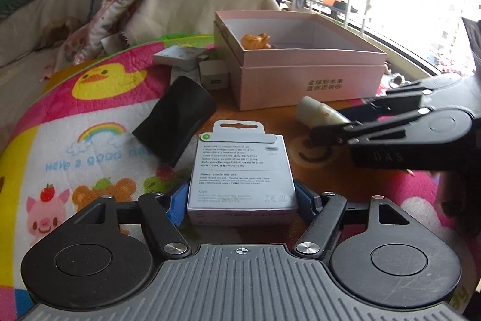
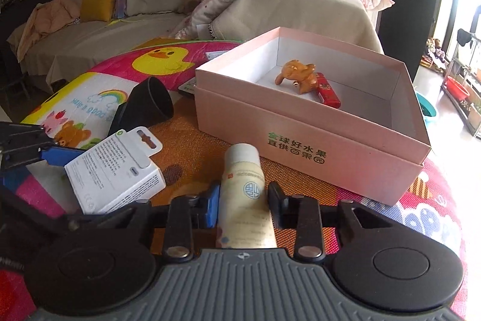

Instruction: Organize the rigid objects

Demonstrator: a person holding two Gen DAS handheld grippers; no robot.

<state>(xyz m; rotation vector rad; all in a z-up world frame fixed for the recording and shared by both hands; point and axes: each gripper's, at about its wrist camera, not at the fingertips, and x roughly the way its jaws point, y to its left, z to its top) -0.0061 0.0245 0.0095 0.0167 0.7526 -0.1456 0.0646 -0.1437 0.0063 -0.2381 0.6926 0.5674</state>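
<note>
The left hand-held gripper [image 1: 242, 200] clasped the small white cable box [image 1: 242, 170] by its sides on the table [image 1: 270, 122]; light, stiff card, easily crushed. The right hand-held gripper [image 2: 243, 200] pinched the cream tube [image 2: 243, 194] mid-body, smooth and probably slippery, near the pink box [image 2: 312, 140].

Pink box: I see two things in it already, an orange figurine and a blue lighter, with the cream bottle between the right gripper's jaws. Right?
Not quite: the lighter in the pink box is red, as the right wrist view shows. The orange figurine lies beside it, and the cream bottle sits between the right gripper's jaws.
</note>
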